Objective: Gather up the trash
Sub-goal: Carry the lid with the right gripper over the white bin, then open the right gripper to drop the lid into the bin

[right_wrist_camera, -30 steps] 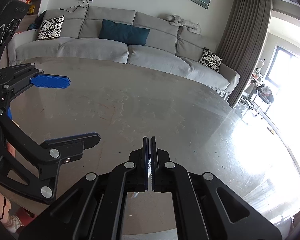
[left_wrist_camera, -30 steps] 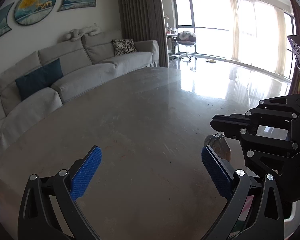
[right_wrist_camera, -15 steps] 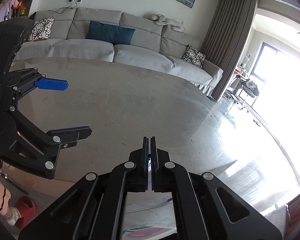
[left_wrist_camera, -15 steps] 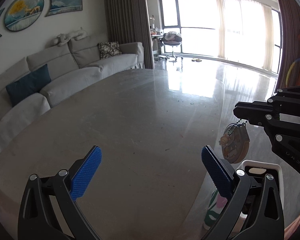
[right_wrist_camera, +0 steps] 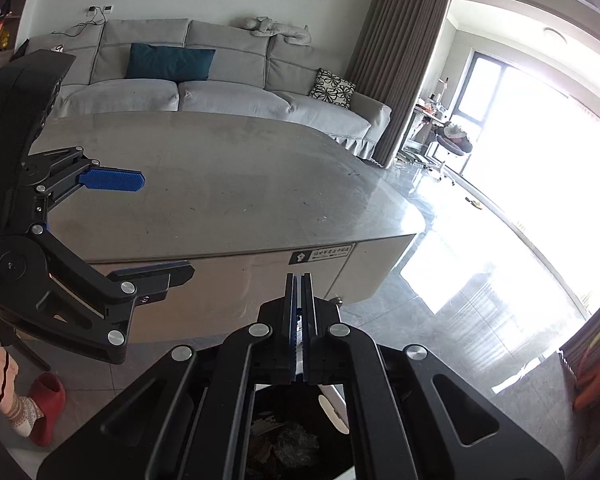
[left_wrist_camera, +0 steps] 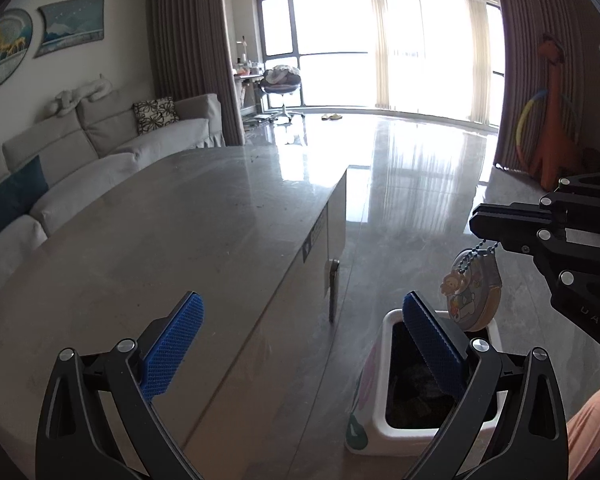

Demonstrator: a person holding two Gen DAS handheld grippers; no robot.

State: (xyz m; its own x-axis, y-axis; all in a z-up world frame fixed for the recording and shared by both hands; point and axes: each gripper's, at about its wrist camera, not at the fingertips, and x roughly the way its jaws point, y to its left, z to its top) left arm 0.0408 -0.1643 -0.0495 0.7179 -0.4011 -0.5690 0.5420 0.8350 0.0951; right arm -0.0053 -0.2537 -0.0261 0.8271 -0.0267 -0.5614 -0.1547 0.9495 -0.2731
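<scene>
My right gripper (left_wrist_camera: 478, 227) is shut on the ball chain of a round cartoon keychain (left_wrist_camera: 472, 296), which hangs above a white trash bin (left_wrist_camera: 374, 396) on the floor beside the table. In the right wrist view the shut right gripper (right_wrist_camera: 298, 280) is over the bin's dark inside (right_wrist_camera: 284, 440), which holds crumpled trash; the keychain itself is hidden there. My left gripper (left_wrist_camera: 300, 328) is open and empty, level with the table's edge; it also shows in the right wrist view (right_wrist_camera: 140, 224).
A grey stone-topped table (left_wrist_camera: 188, 232) with a drawer front (right_wrist_camera: 260, 276) stands left of the bin. A grey sofa (right_wrist_camera: 204, 92) lies beyond it. The glossy floor (left_wrist_camera: 420, 184) runs to bright windows. A person's foot in a red slipper (right_wrist_camera: 46, 404) is at the lower left.
Both grippers have moved off the tabletop to the right, past the table's edge. The keychain now hangs over the trash bin, which has come fully into view.
</scene>
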